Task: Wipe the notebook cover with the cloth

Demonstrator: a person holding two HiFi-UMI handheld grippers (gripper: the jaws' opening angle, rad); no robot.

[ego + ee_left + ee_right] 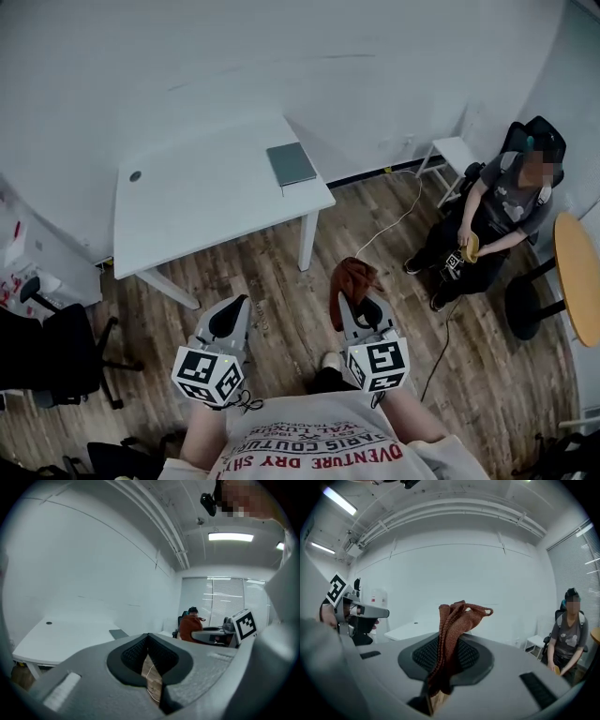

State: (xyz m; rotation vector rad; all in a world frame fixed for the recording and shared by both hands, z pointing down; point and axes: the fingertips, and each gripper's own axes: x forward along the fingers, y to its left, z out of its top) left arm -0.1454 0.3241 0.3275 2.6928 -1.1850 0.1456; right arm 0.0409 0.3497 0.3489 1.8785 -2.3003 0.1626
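Head view: the notebook [291,163] lies flat near the far right edge of the white tabletop [187,202], well apart from both claws. The left claw [228,322] and right claw [360,312] hang over the wood floor [281,272], and the rust cloth [352,277] sticks out of the right one.

Left gripper view: the left claw [149,648] is pinched together with nothing in it.

Right gripper view: the right claw [443,660] is clamped on the cloth [457,618], which stands up and flops over at the top.

The rust-brown cloth [452,625] is a coarse knit between the ribbed black pads [423,656] of the matt grey plastic right hand-held gripper [443,656]; the notebook [291,164] cover looks matt grey, the tabletop [197,206] smooth white, the floor [281,272] wood-plank.
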